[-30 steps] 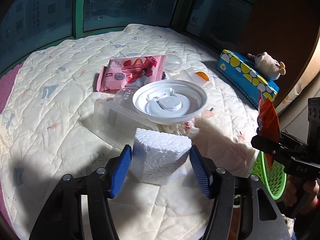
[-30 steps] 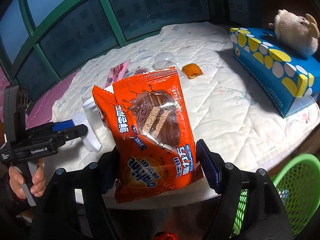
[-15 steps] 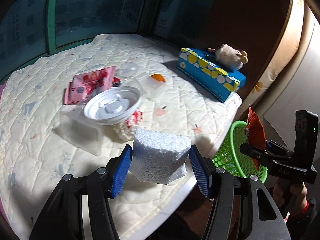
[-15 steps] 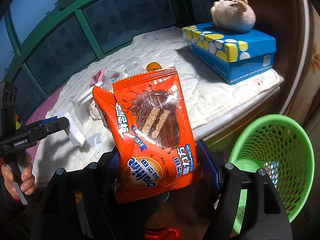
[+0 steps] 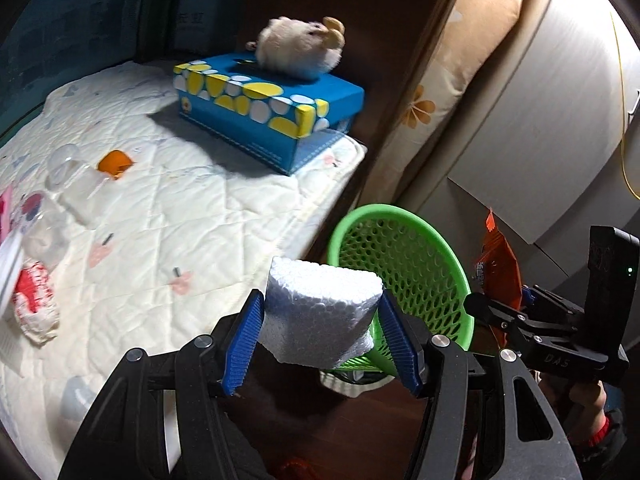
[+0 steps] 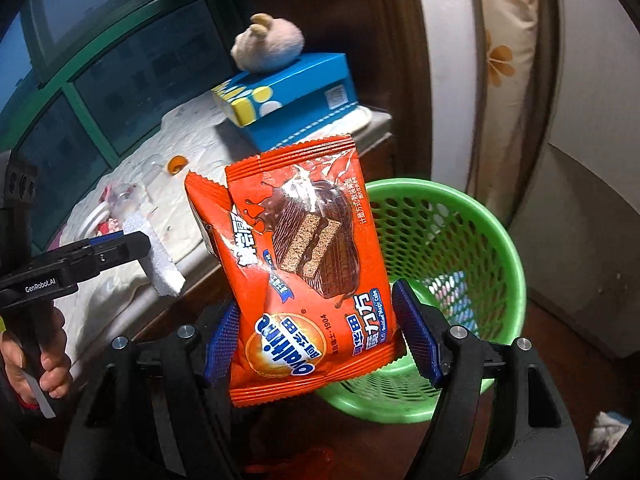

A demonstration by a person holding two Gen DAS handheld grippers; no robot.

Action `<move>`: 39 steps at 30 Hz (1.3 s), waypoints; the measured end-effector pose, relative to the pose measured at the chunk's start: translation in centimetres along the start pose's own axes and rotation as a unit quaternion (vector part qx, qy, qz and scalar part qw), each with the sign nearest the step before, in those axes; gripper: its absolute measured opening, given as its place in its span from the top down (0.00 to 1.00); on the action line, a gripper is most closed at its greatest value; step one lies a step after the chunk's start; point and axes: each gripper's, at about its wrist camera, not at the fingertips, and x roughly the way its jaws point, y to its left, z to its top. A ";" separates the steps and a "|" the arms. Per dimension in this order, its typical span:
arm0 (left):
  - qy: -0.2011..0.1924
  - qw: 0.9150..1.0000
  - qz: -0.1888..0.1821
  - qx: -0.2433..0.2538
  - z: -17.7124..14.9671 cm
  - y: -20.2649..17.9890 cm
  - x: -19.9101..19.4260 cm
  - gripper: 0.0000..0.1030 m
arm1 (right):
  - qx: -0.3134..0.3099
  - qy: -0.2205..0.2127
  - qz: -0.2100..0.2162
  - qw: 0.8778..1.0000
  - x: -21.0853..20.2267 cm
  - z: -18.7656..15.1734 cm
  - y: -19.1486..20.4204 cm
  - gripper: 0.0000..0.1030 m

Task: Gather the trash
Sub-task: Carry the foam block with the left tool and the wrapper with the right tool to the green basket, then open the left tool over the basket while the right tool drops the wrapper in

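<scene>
My left gripper point(image 5: 322, 334) is shut on a white foam block point(image 5: 320, 316), held in the air just past the bed's edge and in front of the green mesh bin point(image 5: 404, 256). The right gripper point(image 6: 320, 336) is shut on an orange snack wrapper point(image 6: 296, 264), which stands upright between its blue pads, with the green bin point(image 6: 460, 240) behind and below it. In the left wrist view the right gripper point(image 5: 496, 312) and its wrapper point(image 5: 498, 268) show edge-on at the right. The left gripper point(image 6: 132, 248) with the foam point(image 6: 160, 264) shows at the left of the right wrist view.
On the quilted bed point(image 5: 168, 208) lie clear plastic containers point(image 5: 68, 184), an orange scrap point(image 5: 114, 162) and a red-and-white crumpled wrapper point(image 5: 34, 300). A blue tissue box point(image 5: 264, 108) with a plush toy point(image 5: 300, 46) sits at the bed's corner. A curtain point(image 5: 452, 92) hangs behind the bin.
Both grippers swung right, away from the bed's middle and towards the green bin, each keeping its load. The bin now fills the view behind the wrapper; the lid and pink packet left the left view.
</scene>
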 end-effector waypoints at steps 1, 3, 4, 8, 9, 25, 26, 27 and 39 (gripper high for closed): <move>0.006 1.000 -0.004 0.004 0.1 -0.7 0.8 0.45 | 0.008 -0.001 -0.003 1.000 -0.3 -0.2 -0.8 0.30; 0.018 1.000 -0.014 0.016 0.3 -2.3 2.3 0.45 | 0.023 -0.004 -0.011 1.000 -0.9 -0.6 -2.4 0.30; 0.024 0.999 -0.016 0.024 0.5 -3.1 3.1 0.45 | 0.028 -0.005 -0.015 0.999 -1.1 -0.8 -3.0 0.30; 0.045 0.998 -0.022 0.047 0.8 -5.8 6.2 0.45 | 0.050 -0.005 -0.022 0.998 -1.8 -1.7 -5.0 0.30; 0.052 0.997 -0.025 0.049 0.8 -6.2 6.9 0.42 | 0.052 -0.005 -0.024 0.998 -1.9 -1.9 -5.3 0.30; 0.052 0.998 -0.018 0.034 0.8 -5.8 6.6 0.21 | 0.080 0.002 -0.021 0.997 -1.8 -3.1 -7.3 0.30; 0.049 0.998 -0.013 0.029 0.7 -5.3 6.0 0.20 | 0.077 0.005 -0.020 0.997 -1.5 -3.1 -7.0 0.30; 0.046 0.999 -0.009 0.025 0.5 -4.7 5.3 0.20 | 0.076 0.007 -0.019 0.997 -1.1 -3.0 -6.8 0.30; 0.007 0.998 0.052 -0.022 -1.2 1.8 -1.2 0.18 | 0.054 0.030 -0.018 0.998 3.0 -1.5 -4.1 0.23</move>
